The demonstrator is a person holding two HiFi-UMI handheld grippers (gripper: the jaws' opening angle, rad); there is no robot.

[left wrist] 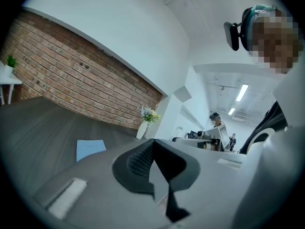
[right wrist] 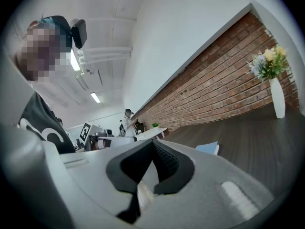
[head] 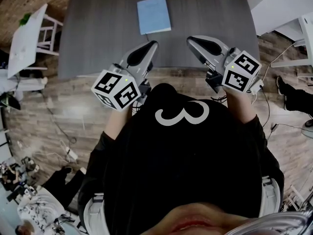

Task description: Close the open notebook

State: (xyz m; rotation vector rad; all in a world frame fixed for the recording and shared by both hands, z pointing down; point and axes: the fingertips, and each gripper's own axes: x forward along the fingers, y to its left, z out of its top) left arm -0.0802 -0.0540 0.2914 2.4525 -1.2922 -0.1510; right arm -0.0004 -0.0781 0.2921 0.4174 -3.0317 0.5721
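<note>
notebook (head: 154, 14): ahead of us on the worktop (head: 98, 33), long axis pointing away; we judge it already shut
left tongs (head: 154, 44): pressed together, empty, nearer
right tongs (head: 190, 39): pressed together, empty

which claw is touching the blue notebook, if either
Apart, both. The head view shows bare grey table between the notebook and the left claw and right claw, which hang at the table's near edge.

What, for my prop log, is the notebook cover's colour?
Light blue; the notebook shows best in the head view.
</note>
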